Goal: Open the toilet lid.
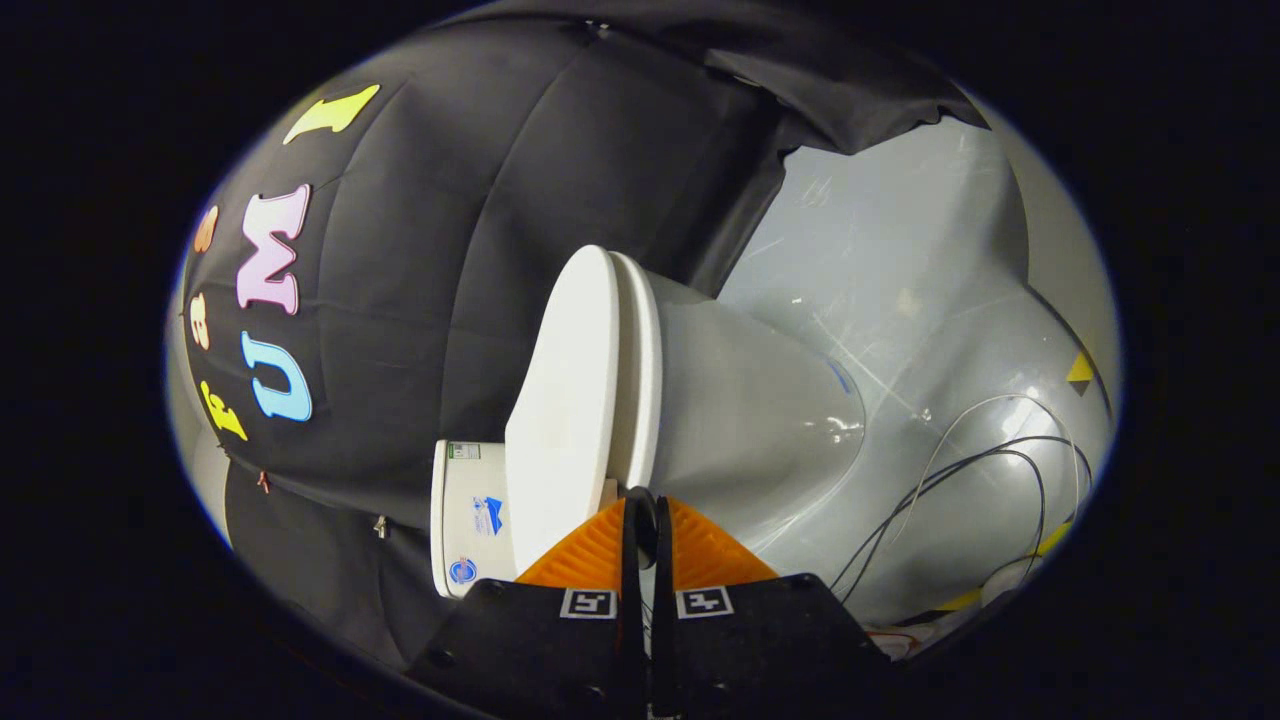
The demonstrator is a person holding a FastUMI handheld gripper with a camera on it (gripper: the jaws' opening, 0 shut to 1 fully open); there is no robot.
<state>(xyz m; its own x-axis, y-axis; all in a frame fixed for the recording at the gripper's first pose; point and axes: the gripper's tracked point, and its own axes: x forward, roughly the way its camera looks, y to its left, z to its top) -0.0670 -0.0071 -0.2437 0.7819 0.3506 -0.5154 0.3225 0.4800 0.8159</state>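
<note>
Black cloth walls off the booth behind a white toilet, which stands on a pale, scuffed floor where thin cables loop off to one side. The view is rolled on its side, so the bowl appears to lie sideways. The lid sits flat on the seat, with the tank behind it. Just ahead of the toilet, the hand-held gripper has its fingers drawn together with only a thin slit between them, and their tips rest at or very near the rim where lid and seat meet; whether they touch it cannot be told. The task looks to be at its start, the lid not yet raised. The next move probably calls for catching the lid's edge, apart from the seat, and swinging it up toward the tank.
</note>
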